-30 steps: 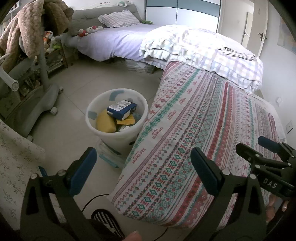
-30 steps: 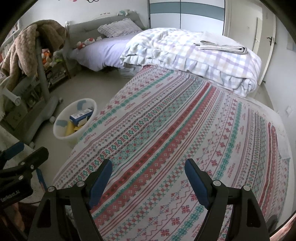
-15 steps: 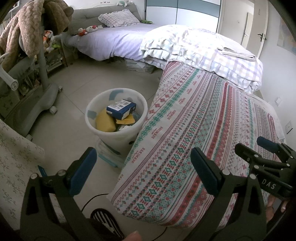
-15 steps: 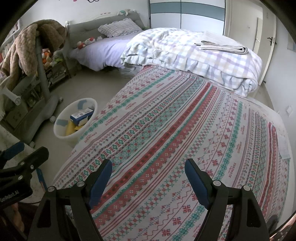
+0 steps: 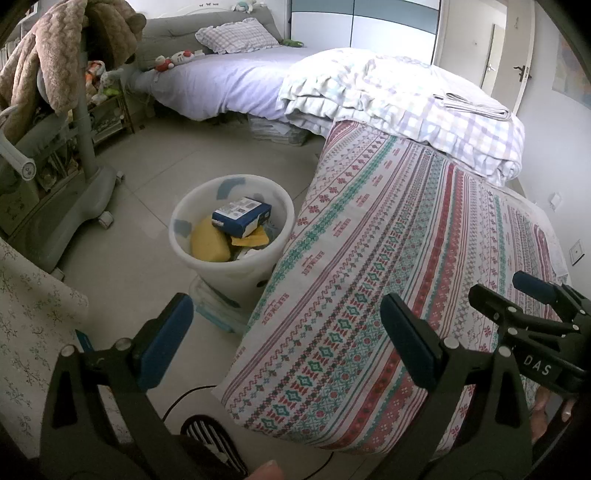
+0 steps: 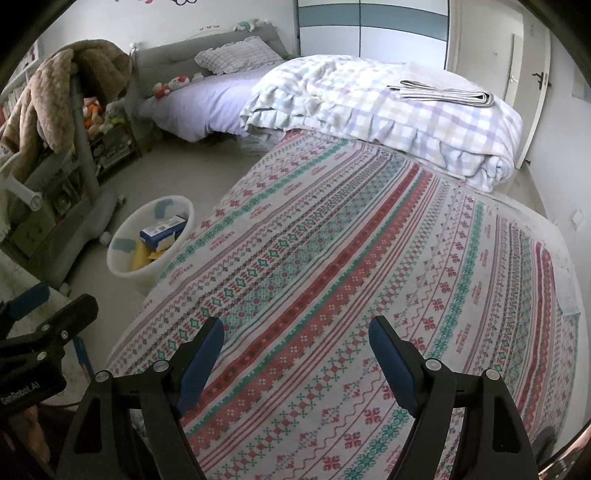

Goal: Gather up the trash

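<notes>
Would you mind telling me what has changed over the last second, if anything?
Hardly anything. The left gripper and right gripper stay open and empty over the patterned bedspread. The white bin keeps its blue box and yellow trash; nothing was picked up or dropped.

– Where does the bin [image 5: 232, 254] stand?
– On the floor [image 5: 147, 177], touching the left side of the near bed [image 5: 406, 258]. A box [image 5: 242, 216] lies on top of the other rubbish inside it.
– And behind that?
– A second bed [image 5: 229, 81] at the back, with a pillow [image 5: 236, 35] at its head. A folded quilt [image 6: 388, 110] lies on the far end of the near bed, folded cloth [image 6: 443, 94] on top of it.
– To the left?
– A chair [image 5: 55, 177] with a blanket [image 5: 62, 48] draped over it.
</notes>
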{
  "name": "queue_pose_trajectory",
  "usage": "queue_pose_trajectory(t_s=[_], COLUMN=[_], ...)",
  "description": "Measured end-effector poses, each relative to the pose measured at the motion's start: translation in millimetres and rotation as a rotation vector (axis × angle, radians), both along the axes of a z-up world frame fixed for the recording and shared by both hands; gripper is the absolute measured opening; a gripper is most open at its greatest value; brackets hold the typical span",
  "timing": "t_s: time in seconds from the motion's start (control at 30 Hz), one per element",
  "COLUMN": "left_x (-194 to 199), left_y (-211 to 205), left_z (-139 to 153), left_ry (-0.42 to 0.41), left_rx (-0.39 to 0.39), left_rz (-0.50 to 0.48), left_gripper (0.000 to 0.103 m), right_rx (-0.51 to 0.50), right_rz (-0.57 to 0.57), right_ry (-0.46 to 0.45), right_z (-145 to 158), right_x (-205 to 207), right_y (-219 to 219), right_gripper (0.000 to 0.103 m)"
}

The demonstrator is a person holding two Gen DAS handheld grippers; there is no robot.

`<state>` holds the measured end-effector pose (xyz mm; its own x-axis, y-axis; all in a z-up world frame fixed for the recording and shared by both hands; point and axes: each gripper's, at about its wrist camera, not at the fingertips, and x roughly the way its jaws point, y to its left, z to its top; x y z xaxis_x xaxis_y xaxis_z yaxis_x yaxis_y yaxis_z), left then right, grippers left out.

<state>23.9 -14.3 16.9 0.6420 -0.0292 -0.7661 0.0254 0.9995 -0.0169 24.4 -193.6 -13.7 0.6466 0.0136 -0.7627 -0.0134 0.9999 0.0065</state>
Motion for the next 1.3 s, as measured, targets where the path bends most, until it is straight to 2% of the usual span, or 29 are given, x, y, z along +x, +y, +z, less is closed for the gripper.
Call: queue_pose_trajectory(t_s=[1.3], left_x=[0.9], left_y=[1.1], left_z=[-1.8], left_ry=[0.009], left_rx=[-0.013], left_rz=[-0.008], left_gripper=[0.101], right_rx=[-0.007], right_rz=[-0.001], right_ry=[-0.003], right_z=[-0.4], right_x=[1.5], right_y=[-0.7], right_gripper=[0.082])
